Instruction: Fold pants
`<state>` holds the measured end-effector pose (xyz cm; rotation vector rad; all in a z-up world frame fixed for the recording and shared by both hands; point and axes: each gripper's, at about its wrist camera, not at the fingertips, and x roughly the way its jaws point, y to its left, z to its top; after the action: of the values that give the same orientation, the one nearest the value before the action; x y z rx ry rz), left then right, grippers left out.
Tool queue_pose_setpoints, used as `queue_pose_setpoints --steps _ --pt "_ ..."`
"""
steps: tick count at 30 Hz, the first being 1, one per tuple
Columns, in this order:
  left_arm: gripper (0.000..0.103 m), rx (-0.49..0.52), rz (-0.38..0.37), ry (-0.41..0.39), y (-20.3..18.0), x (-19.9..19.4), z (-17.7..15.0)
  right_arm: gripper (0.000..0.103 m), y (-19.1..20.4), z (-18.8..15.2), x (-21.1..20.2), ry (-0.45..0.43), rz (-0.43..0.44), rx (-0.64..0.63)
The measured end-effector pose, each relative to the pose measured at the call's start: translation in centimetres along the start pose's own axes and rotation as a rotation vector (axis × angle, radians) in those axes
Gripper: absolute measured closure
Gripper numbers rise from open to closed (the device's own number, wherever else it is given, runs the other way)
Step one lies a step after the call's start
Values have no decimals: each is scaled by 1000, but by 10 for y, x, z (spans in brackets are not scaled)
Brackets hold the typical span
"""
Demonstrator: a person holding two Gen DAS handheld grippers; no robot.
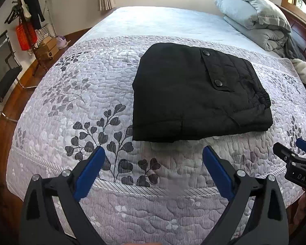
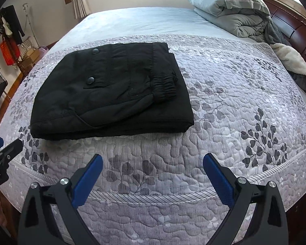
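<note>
1. The black pants (image 1: pixel 195 94) are lying folded into a compact stack on the quilted bed (image 1: pixel 71 94), well clear of both tools
2. The left gripper (image 1: pixel 153 159) is hovering with jaws spread wide, holding nothing
3. The right gripper (image 2: pixel 153 165) is likewise gaping wide and empty
4. The stack's lower layers are hidden beneath the top fold; the bedding pile (image 2: pixel 230 6) is partly cut off

pants (image 1: pixel 185 96): matt black quilted cloth, glossy snap buttons (image 1: pixel 217 83) | bedspread (image 1: pixel 120 106) under pants: stitched, puffy grey leaf-print cloth | left gripper (image 1: pixel 154 155), right gripper (image 2: pixel 153 163): matt black plastic, textured blue pads (image 2: pixel 218 181), shiny metal bolts | headboard (image 2: pixel 295 34) beyond pants: glossy dark wood
</note>
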<state>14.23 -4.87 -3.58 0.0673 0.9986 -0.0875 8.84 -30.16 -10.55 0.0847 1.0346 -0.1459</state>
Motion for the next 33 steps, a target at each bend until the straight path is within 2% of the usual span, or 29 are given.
queue_pose_setpoints --steps 33 --pt "6 -4 -20 4 -2 2 3 4 -9 -1 8 28 2 34"
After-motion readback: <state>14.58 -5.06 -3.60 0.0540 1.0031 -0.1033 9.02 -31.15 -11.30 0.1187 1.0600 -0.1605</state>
